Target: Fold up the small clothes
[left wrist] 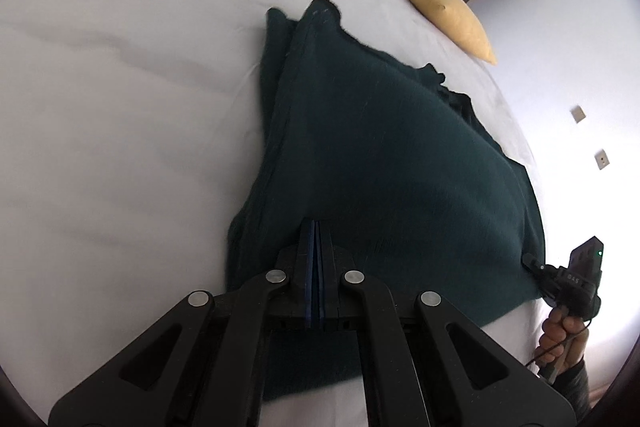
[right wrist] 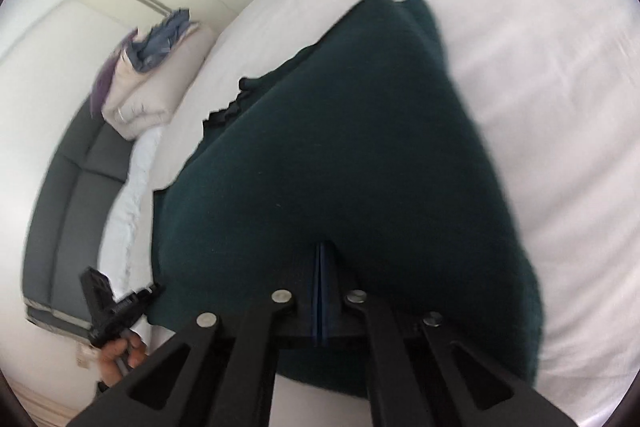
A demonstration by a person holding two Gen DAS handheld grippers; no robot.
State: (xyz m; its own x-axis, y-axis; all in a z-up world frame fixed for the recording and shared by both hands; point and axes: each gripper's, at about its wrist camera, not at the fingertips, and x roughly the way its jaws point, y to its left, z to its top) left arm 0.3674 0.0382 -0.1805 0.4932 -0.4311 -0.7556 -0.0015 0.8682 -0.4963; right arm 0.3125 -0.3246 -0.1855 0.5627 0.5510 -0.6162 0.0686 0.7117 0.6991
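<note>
Nearest our lenses are the tongs themselves: our left gripper (left wrist: pixel 316 227) has its blue pads pressed together, with the near edge of the dark green garment (left wrist: pixel 380 167) at their tips, though we cannot tell whether cloth is actually pinched between them. Our right gripper (right wrist: pixel 325 247) is likewise closed at that hem, further along it, and again any hold is hidden. The garment lies spread on the white bed (left wrist: pixel 120 107), its far end tapering toward the yellow pillow (left wrist: pixel 444 11), which sits beyond the garment at the bed's edge. We judge the fold is about to be carried away from us. To do it well, we should lift both corners evenly, keep the hem taut between them, and lay it squarely toward the pillow.
</note>
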